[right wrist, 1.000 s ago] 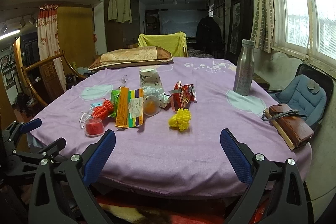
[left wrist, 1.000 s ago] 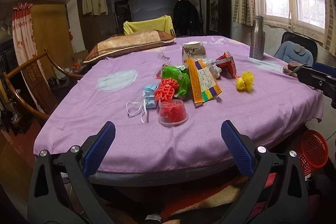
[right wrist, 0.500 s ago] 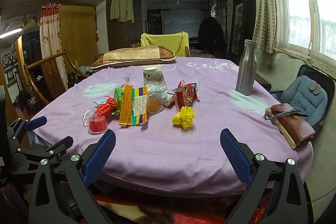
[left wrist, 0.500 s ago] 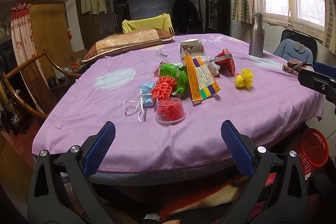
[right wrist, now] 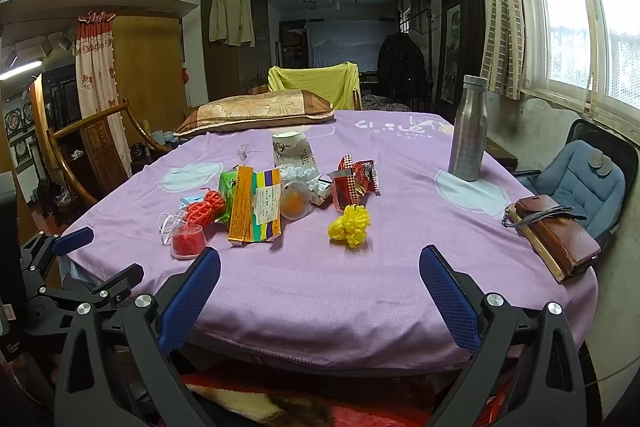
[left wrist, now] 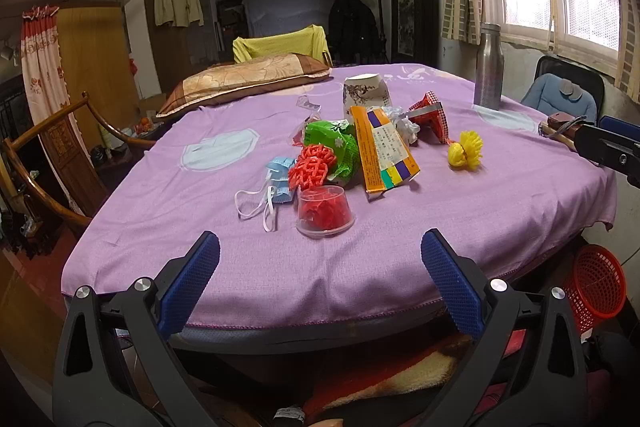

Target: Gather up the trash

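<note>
While both tools advance | left wrist: left gripper [left wrist: 320, 259] spread wide, empty, nearer the table edge than a second ago; clear cup of red bits [left wrist: 325, 211] just ahead; red basket [left wrist: 596, 287] on the floor | right wrist: right gripper [right wrist: 319, 275] wide apart, empty; yellow pompom [right wrist: 350, 225] closer | nothing collected yet.

Right gripper [right wrist: 320, 287] hangs spread and empty before the purple tablecloth [right wrist: 320, 287], litter pile [right wrist: 276, 199] beyond.
</note>
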Demonstrator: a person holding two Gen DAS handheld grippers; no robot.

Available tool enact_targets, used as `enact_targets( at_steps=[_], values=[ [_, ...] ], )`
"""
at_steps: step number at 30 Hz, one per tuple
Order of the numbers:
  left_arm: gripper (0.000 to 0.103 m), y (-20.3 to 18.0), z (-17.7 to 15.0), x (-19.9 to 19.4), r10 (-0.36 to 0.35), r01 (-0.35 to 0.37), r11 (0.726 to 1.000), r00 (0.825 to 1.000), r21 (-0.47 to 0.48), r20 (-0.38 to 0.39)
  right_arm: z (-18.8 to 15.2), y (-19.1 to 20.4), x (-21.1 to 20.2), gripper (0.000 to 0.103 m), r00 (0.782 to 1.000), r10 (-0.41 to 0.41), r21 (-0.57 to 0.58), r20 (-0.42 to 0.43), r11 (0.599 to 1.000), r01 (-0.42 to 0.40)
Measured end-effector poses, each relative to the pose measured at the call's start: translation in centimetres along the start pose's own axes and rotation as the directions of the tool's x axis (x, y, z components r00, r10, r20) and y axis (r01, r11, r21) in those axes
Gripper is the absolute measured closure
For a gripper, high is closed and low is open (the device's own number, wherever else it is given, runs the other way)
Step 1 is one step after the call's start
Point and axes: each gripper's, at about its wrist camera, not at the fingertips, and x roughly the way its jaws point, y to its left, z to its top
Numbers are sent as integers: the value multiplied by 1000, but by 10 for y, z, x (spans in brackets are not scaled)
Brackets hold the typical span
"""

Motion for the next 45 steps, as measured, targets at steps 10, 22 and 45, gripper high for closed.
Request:
enact_targets(
  at_steps=[10, 22, 45],
  values=[
    [6, 3, -1, 1, -1, 1, 1000, 1000, -1, -1, -1, -1, -1, 6, 1000, 5, 6, 1, 1000, -5],
    [6, 3, -1, 1, -1, 1, 1000, 1000, -2, 0, -1, -2, -2, 6, 1000, 4, 8, -1, 1000, -4],
    [6, 4, -2, 1, -1, 1, 1000, 1000, 0, -1, -2, -4, -3, 6, 1000, 3, 14, -3, 1000, -3]
  ],
)
